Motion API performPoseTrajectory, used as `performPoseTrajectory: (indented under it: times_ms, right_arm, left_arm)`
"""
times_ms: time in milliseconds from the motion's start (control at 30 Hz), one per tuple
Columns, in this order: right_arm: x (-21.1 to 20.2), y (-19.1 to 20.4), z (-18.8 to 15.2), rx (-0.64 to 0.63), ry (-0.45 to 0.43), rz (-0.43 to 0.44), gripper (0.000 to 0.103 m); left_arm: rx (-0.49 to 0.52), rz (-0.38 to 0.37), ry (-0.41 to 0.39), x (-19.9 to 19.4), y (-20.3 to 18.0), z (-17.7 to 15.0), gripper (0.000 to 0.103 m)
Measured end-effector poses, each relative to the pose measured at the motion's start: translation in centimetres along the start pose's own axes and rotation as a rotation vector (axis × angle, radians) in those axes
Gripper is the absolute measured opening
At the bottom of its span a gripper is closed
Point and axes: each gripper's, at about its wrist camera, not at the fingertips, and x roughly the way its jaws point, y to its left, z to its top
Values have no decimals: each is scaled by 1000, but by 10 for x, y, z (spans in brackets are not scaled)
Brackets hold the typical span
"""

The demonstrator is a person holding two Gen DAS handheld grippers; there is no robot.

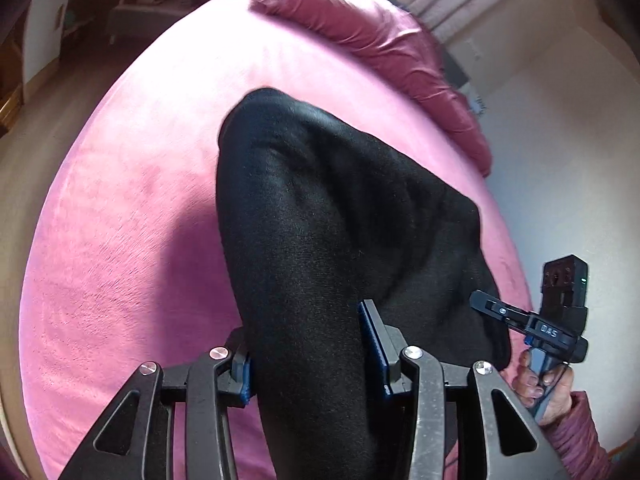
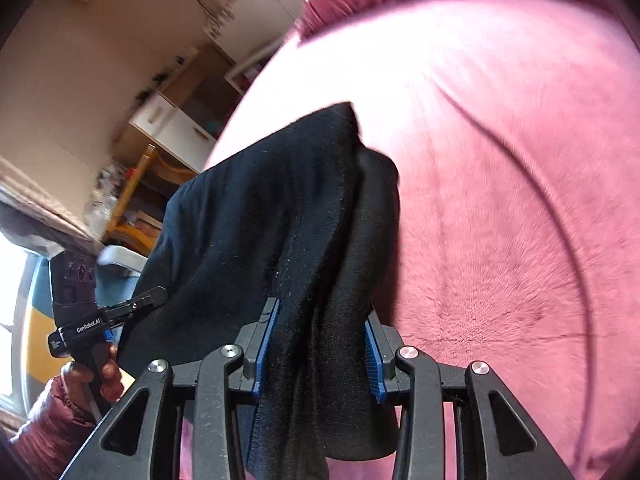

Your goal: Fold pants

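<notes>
A pair of black pants (image 1: 320, 216) is seen lifted above a bed covered by a pink plush blanket (image 1: 120, 240), which serves as the landmark here. In the left wrist view, the left gripper (image 1: 308, 354) is closed on a thick bunch of the black fabric, with its blue-padded fingers (image 1: 374, 344) pressed against either side of the cloth. The pants are draped away from that gripper over the middle of the blanket, and their far folded end is raised above it. Towards the blanket's right edge, the right gripper (image 1: 486, 304) is seen from the side, held in a hand (image 1: 540, 388) with a maroon quilted sleeve (image 1: 580, 440); its tips are hidden against the cloth. In the right wrist view, the right gripper (image 2: 320, 344) is likewise clamped on a gathered fold of the pants, fabric filling the gap between its blue pads (image 2: 266, 344). A dark crease (image 2: 540, 184) is curved across the blanket to the right of the pants. A rumpled darker pink duvet (image 1: 380, 48) is bunched along the blanket's far side.
</notes>
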Motion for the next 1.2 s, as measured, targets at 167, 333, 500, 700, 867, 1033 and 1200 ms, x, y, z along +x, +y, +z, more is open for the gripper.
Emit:
performPoseTrajectory:
  times_ms: [167,333,500,700,867,1033,1200]
  right_arm:
    - [14,-20,-11,47,-27,61,46]
    - [15,-4,-2,26,-10,19,51]
    - [5,5,-5,28,-32,-41,57]
    - [-17,22,-15,9,-92,-134,59]
    - [-34,39,-27,-15,-149,-201,60]
    - [-51,61,-42,-59,-207,-281,61]
    - [-70,72,-60,-83,-262,-329,62]
  left_arm:
    - [27,11,-32,11,13,-18,58]
    - [35,79,-50,4,1,-16,62]
    - [46,206,-116,-9,-22,-20,62]
    - [108,319,-204,-30,-45,-38,61]
    - [127,333,-262,-47,-57,-52,62]
    - [133,363,-307,-65,-70,-67,62]
    - [161,379,-328,-74,-84,-76,62]
